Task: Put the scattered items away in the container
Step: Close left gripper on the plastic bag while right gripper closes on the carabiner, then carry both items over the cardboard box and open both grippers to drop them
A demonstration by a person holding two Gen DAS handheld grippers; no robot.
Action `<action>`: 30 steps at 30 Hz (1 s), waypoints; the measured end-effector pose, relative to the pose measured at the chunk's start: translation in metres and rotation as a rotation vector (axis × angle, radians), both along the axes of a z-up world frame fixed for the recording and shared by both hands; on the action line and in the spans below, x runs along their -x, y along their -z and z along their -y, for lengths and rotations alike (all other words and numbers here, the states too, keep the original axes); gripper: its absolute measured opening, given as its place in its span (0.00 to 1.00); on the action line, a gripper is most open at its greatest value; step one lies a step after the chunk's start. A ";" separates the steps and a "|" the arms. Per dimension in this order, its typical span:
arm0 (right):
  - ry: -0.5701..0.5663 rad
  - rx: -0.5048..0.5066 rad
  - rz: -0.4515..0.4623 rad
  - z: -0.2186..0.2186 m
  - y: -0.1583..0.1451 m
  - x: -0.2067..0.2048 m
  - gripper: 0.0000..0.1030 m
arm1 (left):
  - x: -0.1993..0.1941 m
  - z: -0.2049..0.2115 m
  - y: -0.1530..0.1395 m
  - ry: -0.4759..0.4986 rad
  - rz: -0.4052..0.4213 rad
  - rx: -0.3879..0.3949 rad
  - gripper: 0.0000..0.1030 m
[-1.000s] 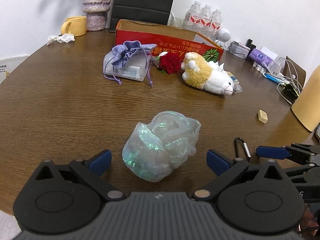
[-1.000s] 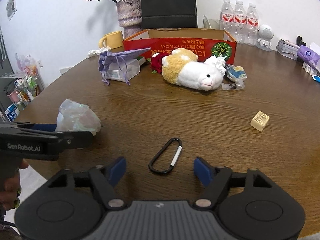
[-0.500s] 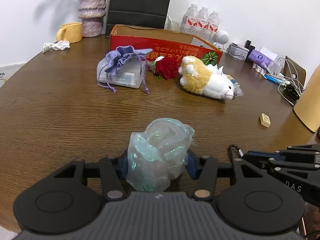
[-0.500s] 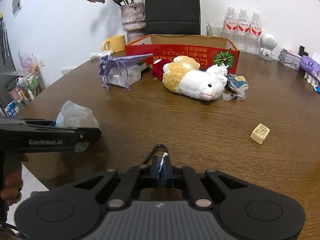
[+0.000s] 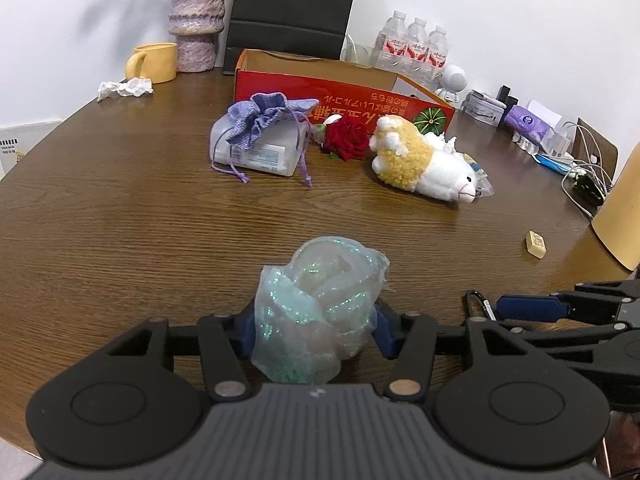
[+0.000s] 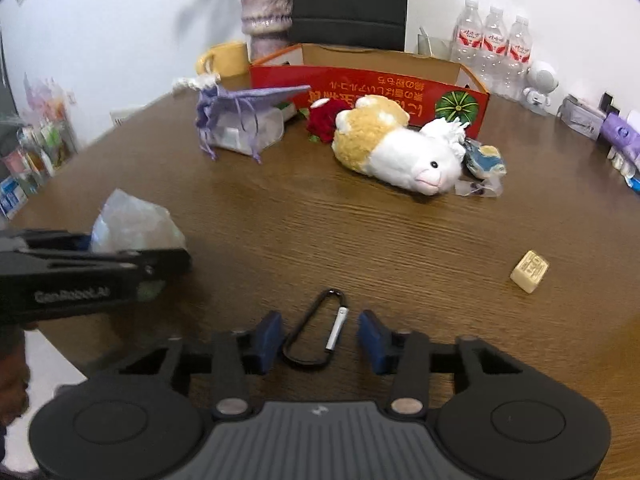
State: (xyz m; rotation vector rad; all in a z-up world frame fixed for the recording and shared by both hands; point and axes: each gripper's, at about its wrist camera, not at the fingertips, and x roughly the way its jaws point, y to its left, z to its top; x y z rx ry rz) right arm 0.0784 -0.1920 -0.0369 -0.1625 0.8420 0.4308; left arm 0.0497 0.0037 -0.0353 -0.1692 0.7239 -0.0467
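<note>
My left gripper [image 5: 314,330] is shut on a crumpled iridescent plastic bag [image 5: 320,304] and holds it above the near table edge. The bag also shows in the right wrist view [image 6: 132,220]. My right gripper [image 6: 318,338] is open, its blue pads on either side of a black carabiner [image 6: 316,332] that lies on the table. The carabiner shows in the left wrist view [image 5: 478,304] too. The red cardboard box [image 5: 344,92] stands open at the far side. In front of it lie a purple drawstring pouch [image 5: 260,120], a red rose [image 5: 346,138] and a plush alpaca [image 5: 420,164].
A small cream block [image 6: 530,271] lies right of the carabiner. A wrapped packet [image 6: 482,160] sits by the alpaca's head. A yellow mug [image 5: 154,62], vase [image 5: 196,20], tissue [image 5: 124,88], water bottles [image 5: 412,46] and cables [image 5: 576,160] line the far table edge.
My left gripper closed on the bag and lifted it slightly. My right gripper closed on the carabiner half a second ago and has now opened; the carabiner lies between its pads.
</note>
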 end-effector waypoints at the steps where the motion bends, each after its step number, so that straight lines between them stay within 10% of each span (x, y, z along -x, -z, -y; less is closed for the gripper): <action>1: -0.003 -0.004 -0.007 0.000 0.000 -0.001 0.26 | 0.000 -0.001 0.000 0.000 0.003 0.004 0.53; 7: 0.011 -0.012 -0.011 0.003 -0.001 -0.001 0.22 | 0.001 -0.008 0.002 -0.007 0.005 0.026 0.53; 9: 0.012 -0.011 -0.001 0.003 -0.004 0.002 0.03 | 0.001 -0.010 0.002 -0.011 0.008 0.028 0.53; 24: 0.027 -0.002 -0.156 -0.003 -0.010 -0.012 0.40 | 0.004 -0.012 0.001 0.000 0.014 0.047 0.54; 30: -0.059 0.089 -0.110 -0.024 -0.013 -0.007 0.23 | 0.004 -0.016 0.002 -0.002 0.016 0.059 0.54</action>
